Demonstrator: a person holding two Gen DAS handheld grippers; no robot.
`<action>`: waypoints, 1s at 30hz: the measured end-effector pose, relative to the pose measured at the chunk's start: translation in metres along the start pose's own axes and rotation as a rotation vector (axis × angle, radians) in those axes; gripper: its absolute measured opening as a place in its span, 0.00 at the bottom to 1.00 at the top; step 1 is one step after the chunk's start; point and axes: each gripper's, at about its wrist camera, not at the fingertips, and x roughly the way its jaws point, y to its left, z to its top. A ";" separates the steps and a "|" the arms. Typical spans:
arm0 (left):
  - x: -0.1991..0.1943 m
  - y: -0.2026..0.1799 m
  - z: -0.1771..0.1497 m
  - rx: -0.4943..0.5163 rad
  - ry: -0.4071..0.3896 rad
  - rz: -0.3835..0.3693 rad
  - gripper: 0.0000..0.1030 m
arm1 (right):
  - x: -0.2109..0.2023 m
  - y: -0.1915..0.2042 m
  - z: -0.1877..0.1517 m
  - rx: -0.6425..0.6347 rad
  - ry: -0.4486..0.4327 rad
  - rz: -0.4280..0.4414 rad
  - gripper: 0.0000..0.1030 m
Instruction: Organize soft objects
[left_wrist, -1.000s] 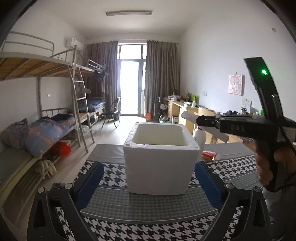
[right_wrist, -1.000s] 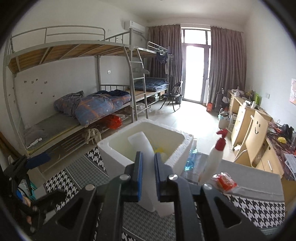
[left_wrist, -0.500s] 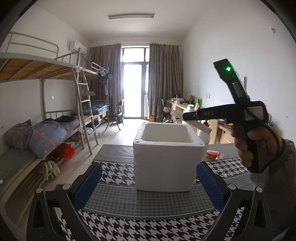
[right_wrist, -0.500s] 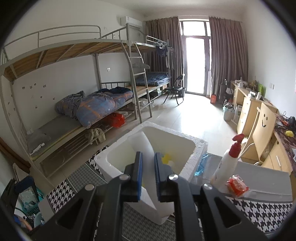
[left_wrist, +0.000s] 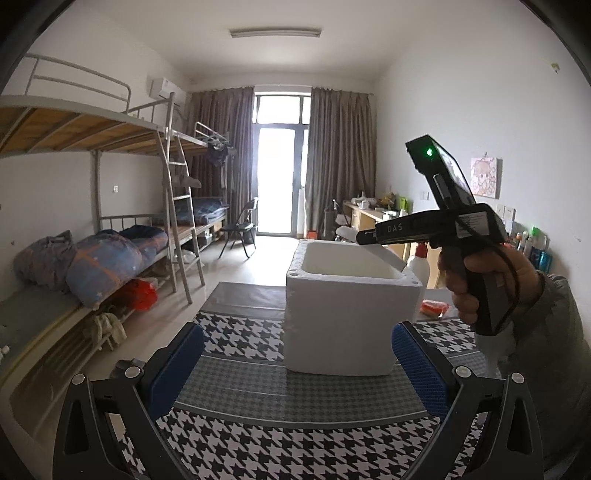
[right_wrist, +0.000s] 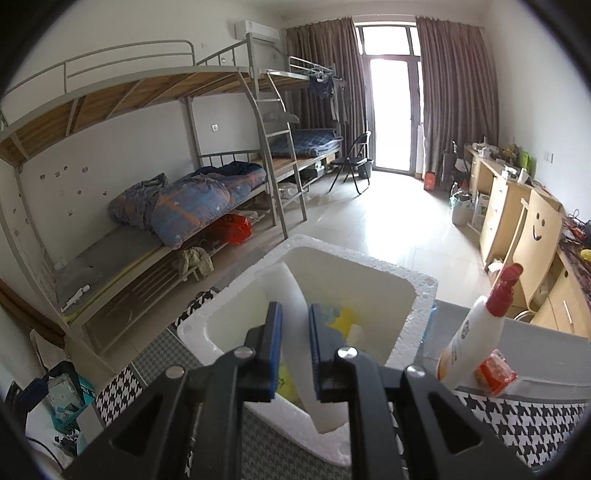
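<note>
Right tool (right_wrist: 295, 343) of mine is clamped on a white foam sheet (right_wrist: 291, 295), which stands tilted between the blue pads with its far end over the open white foam box (right_wrist: 417, 314); its jaws have just been easing apart a little, yet the sheet sits between them and I see the pads against it. Through the left wrist view, I see the sheet poking out over the box's far right rim, under the right tool's barrel, with a hand (left_wrist: 480, 280) wrapped around the grip. Left tool (left_wrist: 295, 358) of mine has its jaws wide apart, nothing between them, on the near side of the box. Inside the box I can make out something yellow (right_wrist: 343, 317). On the checked table (left_wrist: 258, 443), just right of the box, stand a white spray bottle (right_wrist: 472, 332) and a red packet (right_wrist: 495, 373).
</note>
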 end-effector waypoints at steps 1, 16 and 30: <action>0.000 0.001 0.000 -0.001 0.001 0.003 0.99 | 0.002 -0.001 0.000 0.004 0.002 -0.005 0.18; -0.005 0.010 -0.007 -0.024 0.020 0.020 0.99 | 0.004 0.001 -0.005 0.036 -0.012 -0.035 0.68; -0.022 0.004 -0.015 -0.014 0.026 0.003 0.99 | -0.045 -0.003 -0.017 0.101 -0.128 -0.080 0.89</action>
